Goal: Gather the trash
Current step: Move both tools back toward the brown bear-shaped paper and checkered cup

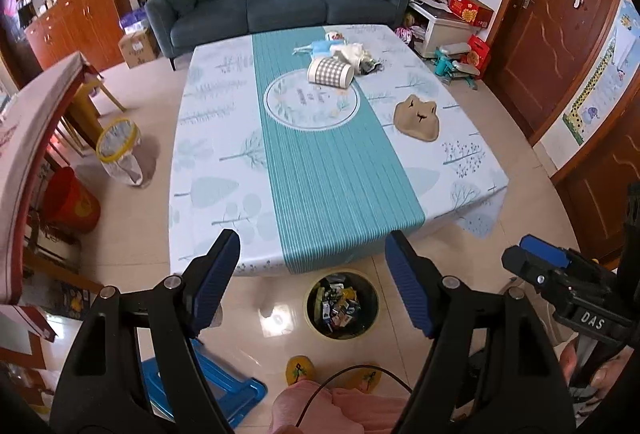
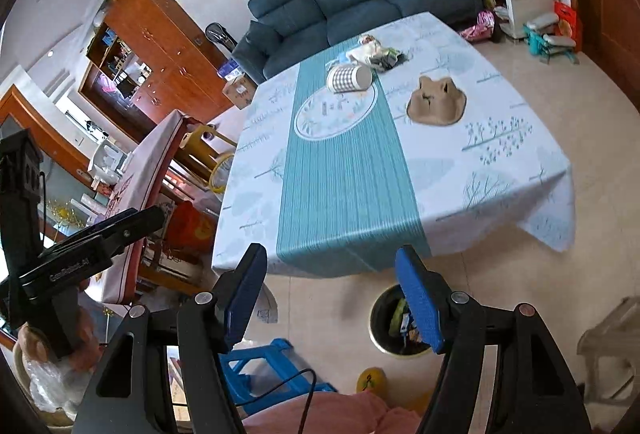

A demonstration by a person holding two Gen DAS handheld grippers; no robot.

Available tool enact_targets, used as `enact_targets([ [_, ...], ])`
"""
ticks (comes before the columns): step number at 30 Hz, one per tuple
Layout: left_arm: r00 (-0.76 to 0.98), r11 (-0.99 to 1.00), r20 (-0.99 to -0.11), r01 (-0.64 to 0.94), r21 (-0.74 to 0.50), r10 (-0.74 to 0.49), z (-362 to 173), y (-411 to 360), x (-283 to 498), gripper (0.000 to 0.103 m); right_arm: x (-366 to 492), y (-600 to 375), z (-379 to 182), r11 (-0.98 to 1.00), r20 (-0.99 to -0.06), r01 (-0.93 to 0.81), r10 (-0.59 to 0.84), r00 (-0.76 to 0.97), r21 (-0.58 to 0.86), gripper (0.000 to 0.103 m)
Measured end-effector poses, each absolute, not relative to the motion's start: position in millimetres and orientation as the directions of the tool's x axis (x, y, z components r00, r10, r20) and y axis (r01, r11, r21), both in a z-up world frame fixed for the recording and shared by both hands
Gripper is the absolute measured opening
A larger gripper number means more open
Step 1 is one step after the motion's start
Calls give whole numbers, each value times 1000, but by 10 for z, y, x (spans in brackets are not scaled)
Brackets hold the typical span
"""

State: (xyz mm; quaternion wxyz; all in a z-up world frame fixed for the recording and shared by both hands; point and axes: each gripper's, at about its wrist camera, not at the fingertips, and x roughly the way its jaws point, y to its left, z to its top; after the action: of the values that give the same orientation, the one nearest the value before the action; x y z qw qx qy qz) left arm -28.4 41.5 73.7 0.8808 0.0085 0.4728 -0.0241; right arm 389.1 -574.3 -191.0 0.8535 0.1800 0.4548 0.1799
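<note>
Crumpled white and blue paper-and-wrapper litter (image 1: 344,52) lies at the far end of the cloth-covered surface (image 1: 240,154), well ahead of both grippers, behind a toppled checked paper cup (image 1: 330,72). Judged light, soft, crushable; pinch any bunched fold. Left gripper (image 1: 312,282) and right gripper (image 2: 332,294) both stand wide, empty, above a round yellow-rimmed bin (image 1: 342,304).

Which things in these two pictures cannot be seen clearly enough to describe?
- Pile of wrappers and cloths at the table's far end: too small in both views to name single pieces.
- Round black floor bin: right wrist view, partly hidden by a blue jaw pad.
- Contents of that bin: left wrist view, small; only mixed packets.
- Checked cylindrical cup lying on its side: inside hidden.
</note>
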Motion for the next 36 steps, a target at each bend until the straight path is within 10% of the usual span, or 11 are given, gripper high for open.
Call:
enact_targets([
  [14,567,998,-823,58,11,-24,815,418,220,72,4517,-5843,-2082,884,-723,-91,431,540,459,68],
  [36,354,918,-908,389,-75,-224,-178,629,3640,85,7080,-5678,-2840,890,-845,343,81,529,300,76],
])
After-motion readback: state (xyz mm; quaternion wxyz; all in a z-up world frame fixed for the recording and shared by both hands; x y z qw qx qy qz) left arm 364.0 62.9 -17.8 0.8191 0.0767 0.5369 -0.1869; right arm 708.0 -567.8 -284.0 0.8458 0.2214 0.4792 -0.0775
